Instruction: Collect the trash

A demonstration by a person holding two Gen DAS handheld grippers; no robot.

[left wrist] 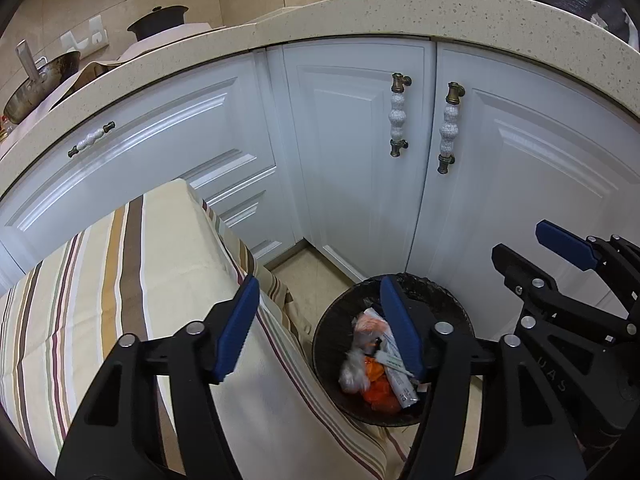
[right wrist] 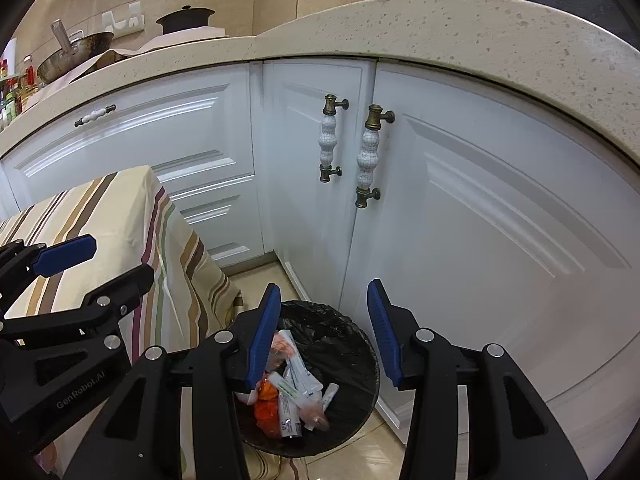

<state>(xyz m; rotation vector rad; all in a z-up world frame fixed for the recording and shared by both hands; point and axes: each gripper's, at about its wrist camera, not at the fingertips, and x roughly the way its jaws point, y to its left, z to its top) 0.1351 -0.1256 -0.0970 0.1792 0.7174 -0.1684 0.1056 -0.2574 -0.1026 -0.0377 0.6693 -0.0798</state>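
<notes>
A round bin with a black liner [left wrist: 334, 334] stands on the floor by the white cabinets; it also shows in the right wrist view [right wrist: 352, 344]. Inside lie white wrappers and orange scraps [left wrist: 376, 372], also seen from the right wrist [right wrist: 292, 392]. My left gripper [left wrist: 320, 328] is open and empty, above the bin's left rim and the table edge. My right gripper [right wrist: 324, 332] is open and empty, directly above the bin. Each gripper shows in the other's view: the right one [left wrist: 560, 256] and the left one [right wrist: 76, 264].
A table with a striped cloth [left wrist: 120, 280] stands left of the bin, its cloth hanging to the floor [right wrist: 176, 264]. White cabinet doors with ceramic handles [left wrist: 448, 128] stand behind the bin under a speckled counter [right wrist: 480, 28]. Pots [left wrist: 160, 20] sit on the counter.
</notes>
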